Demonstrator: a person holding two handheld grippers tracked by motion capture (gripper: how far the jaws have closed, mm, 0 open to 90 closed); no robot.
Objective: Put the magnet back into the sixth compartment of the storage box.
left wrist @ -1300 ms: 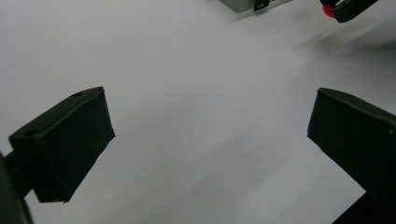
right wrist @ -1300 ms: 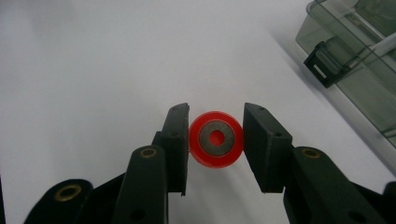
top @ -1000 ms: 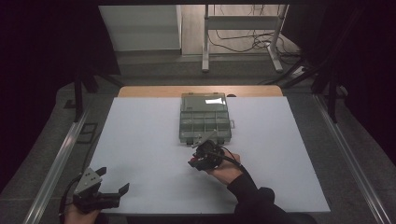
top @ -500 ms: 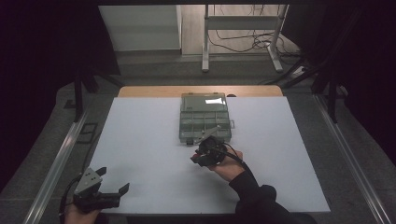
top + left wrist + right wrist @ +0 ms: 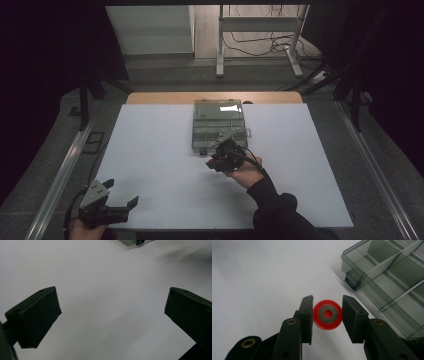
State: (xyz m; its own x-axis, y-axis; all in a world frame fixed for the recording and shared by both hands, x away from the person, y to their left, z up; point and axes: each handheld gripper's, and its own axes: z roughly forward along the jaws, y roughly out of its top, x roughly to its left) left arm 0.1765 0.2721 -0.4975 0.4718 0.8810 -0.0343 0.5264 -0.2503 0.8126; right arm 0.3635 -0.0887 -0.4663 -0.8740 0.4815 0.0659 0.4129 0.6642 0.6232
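Red wheel [image 5: 327,314], small, with a grey hub, pinched between the black jaws of the right hand-held gripper [image 5: 327,315]; both pads tight on its rim, carried just above the white worktop [image 5: 165,150]. Already picked up, then, and brought close to the clear compartment box [image 5: 392,282], beside its near corner and black latch [image 5: 351,281]. Not yet over any compartment; still short of the box wall. From the high view, right hand-held gripper [image 5: 223,159] at the near edge of the box [image 5: 220,127], lid open toward the far side. Compartments seen from the right gripper view apparently empty, though the glare makes that hard to tell for all of them. Left to do, most likely: lift over the wall, choose a compartment, release. Left hand-held gripper [image 5: 117,200] idle at the near-left corner of the worktop, jaws spread wide, nothing between them.
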